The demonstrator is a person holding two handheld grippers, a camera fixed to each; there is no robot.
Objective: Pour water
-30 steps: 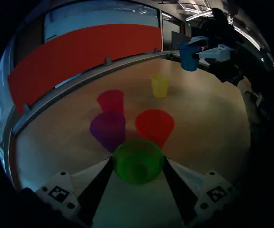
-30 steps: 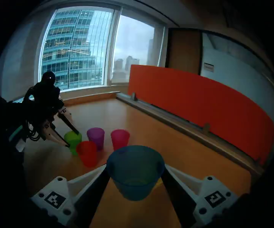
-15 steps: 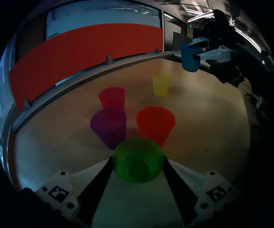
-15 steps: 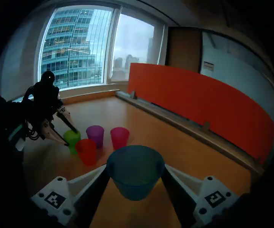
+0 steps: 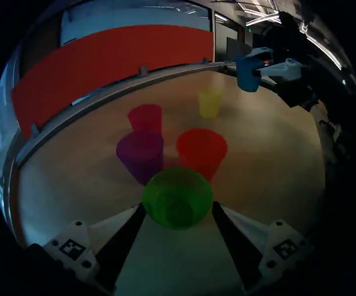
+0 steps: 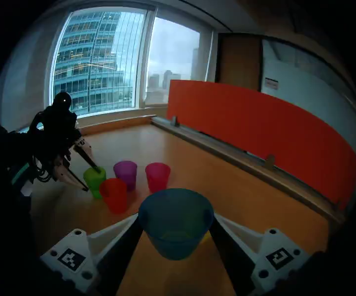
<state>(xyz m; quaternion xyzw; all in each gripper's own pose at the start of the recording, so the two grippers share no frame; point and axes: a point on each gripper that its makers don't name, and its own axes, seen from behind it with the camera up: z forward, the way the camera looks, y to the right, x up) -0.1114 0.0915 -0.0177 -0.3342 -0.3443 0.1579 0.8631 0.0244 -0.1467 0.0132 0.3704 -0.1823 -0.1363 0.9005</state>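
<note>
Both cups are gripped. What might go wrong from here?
1. The green cup sits right by the purple cup and red cup; swinging it may knock them.
2. In the right gripper view the blue cup hides most of the yellow cup, so a pour there may miss.

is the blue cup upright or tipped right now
Upright: the blue cup sits level between the right gripper's fingers, rim on top; the left gripper view shows the same.

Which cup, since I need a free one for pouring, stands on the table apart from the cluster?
The yellow cup: it stands alone farther off, while the purple cup, pink cup and red cup huddle together by the green cup.
</note>
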